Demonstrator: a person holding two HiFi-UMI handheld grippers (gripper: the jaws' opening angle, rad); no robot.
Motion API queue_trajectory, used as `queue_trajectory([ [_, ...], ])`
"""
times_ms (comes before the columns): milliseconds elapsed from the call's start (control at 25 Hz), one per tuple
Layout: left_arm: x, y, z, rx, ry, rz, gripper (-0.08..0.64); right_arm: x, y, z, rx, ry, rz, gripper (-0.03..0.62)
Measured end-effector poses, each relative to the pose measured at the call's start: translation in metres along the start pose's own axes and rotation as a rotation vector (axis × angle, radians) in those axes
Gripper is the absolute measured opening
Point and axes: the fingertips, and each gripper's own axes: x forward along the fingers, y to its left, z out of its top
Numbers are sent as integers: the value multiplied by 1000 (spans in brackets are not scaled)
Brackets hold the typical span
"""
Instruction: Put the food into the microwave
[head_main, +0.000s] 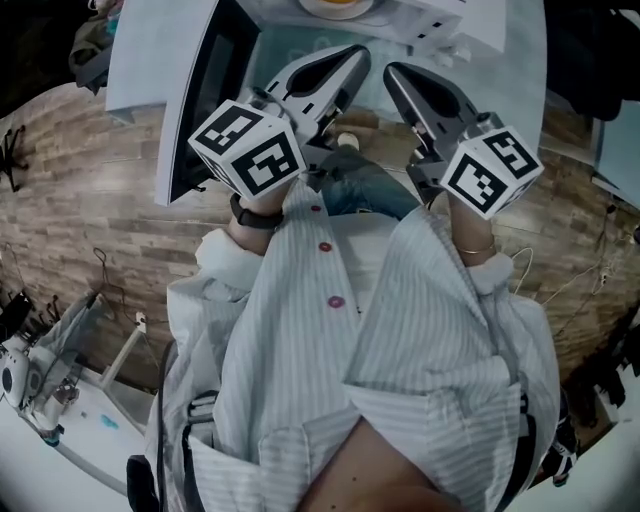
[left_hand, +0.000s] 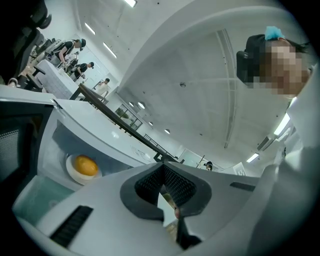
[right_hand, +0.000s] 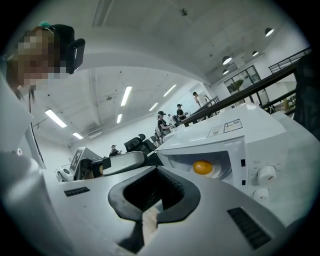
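Observation:
An orange, round piece of food (left_hand: 86, 165) lies on a white plate (left_hand: 71, 173) inside the white microwave (right_hand: 260, 145). The same food (right_hand: 202, 167) shows through the oven's opening in the right gripper view. In the head view the plate (head_main: 338, 6) is just visible at the top edge, inside the microwave (head_main: 440, 22). Its door (head_main: 190, 90) stands swung open to the left. My left gripper (head_main: 355, 55) and right gripper (head_main: 395, 72) hover side by side in front of the opening, outside it. Both are shut with nothing between their jaws.
Two control knobs (right_hand: 266, 173) sit on the microwave's front, right of the opening. The open door (left_hand: 20, 135) stands close on the left of my left gripper. Wooden floor (head_main: 80, 200) lies below, with equipment (head_main: 40, 370) at lower left. Several people stand far off.

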Motion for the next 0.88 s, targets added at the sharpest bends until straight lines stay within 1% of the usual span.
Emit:
queue_trajectory([
  [240,-7,3,3,-1,-7,9,9,1,7,-1,-18,8,8,32],
  [400,-6,5,0,-4,-10,19,9,1,8,-5,-10,14,19,32],
  [880,-9,4,-6,13,-5,35,9,0,10,-4,-19,-7,30,32],
])
